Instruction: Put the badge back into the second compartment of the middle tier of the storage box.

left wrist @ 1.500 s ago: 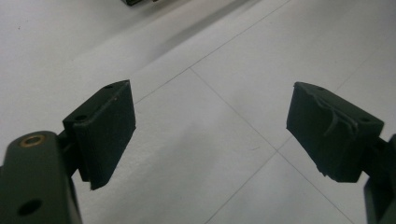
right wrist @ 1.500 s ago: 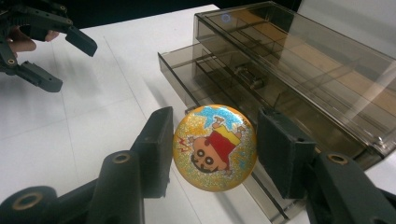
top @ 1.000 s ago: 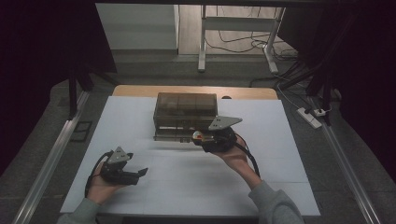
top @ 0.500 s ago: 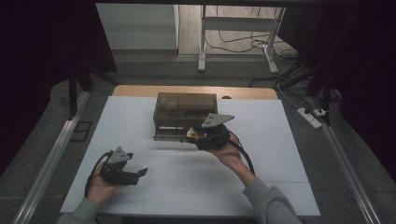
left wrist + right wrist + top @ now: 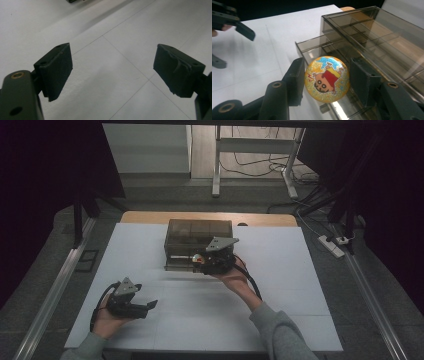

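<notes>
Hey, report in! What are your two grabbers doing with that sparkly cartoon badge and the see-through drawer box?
Right gripper shut on cartoon badge, over open drawer of clear box. Left gripper open, nothing between pads. Path unobstructed.

The high view looks forward and down over the whole table (image 5: 150,245). The left gripper view sits low, close to the sheet beyond its jaws. The right gripper view looks along its jaws, close on the badge (image 5: 327,78) between them and the box (image 5: 372,35) just beyond; the high view shares that box (image 5: 200,232).
</notes>
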`<action>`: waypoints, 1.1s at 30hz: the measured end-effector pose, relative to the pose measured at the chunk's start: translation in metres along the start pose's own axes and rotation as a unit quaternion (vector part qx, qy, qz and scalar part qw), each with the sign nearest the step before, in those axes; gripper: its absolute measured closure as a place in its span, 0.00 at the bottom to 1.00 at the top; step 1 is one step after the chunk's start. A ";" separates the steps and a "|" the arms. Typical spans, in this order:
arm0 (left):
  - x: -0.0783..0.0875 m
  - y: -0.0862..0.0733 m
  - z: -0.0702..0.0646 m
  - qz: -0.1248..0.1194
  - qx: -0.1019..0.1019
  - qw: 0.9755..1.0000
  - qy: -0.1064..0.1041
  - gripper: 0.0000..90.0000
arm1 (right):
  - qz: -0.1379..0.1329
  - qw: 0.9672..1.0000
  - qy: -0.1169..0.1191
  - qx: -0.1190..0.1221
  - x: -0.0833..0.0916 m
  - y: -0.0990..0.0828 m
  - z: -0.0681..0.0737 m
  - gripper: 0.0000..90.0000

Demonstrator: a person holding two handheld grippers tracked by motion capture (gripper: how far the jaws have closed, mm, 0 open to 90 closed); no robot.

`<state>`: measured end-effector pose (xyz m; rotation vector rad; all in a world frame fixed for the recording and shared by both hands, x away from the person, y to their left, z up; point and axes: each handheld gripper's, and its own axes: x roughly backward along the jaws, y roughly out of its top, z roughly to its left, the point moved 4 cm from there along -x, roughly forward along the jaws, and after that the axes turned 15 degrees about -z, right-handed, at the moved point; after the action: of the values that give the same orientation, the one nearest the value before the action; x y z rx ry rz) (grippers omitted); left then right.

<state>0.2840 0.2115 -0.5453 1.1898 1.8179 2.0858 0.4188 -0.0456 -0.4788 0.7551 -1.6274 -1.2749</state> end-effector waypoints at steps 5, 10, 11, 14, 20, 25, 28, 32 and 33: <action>0.000 0.000 0.000 0.000 0.000 1.000 0.000 0.18 | 0.001 1.000 -0.012 0.002 -0.005 -0.003 -0.009 0.52; 0.000 0.000 0.001 0.000 0.001 1.000 0.001 0.18 | 0.003 1.000 -0.017 0.006 -0.011 -0.006 -0.013 0.52; 0.000 0.000 0.001 0.000 0.001 1.000 0.001 0.18 | 0.007 1.000 -0.020 0.009 -0.011 -0.006 -0.013 0.52; 0.000 -0.001 0.001 0.000 0.002 1.000 0.001 0.18 | 0.008 1.000 -0.024 0.017 -0.014 -0.007 -0.012 0.52; 0.001 -0.001 0.002 0.000 0.003 1.000 0.003 0.18 | 0.013 0.999 -0.034 0.030 -0.015 -0.006 -0.011 0.41; 0.001 -0.002 0.002 0.000 0.002 1.000 0.003 0.18 | 0.003 0.999 -0.033 0.022 -0.011 -0.003 -0.011 0.40; 0.001 -0.002 0.002 0.001 0.002 1.000 0.003 0.18 | 0.002 0.999 -0.034 0.018 -0.008 -0.002 -0.013 0.40; 0.001 -0.002 0.002 0.001 0.002 1.000 0.003 0.18 | 0.000 0.999 -0.033 0.011 -0.005 -0.001 -0.014 0.39; 0.001 -0.002 0.002 0.001 0.002 1.000 0.003 0.18 | -0.001 0.999 -0.032 0.011 -0.005 -0.001 -0.014 0.39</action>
<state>0.2836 0.2138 -0.5467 1.1879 1.8259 2.0890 0.4333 -0.0473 -0.4803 0.7363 -1.6949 -1.2968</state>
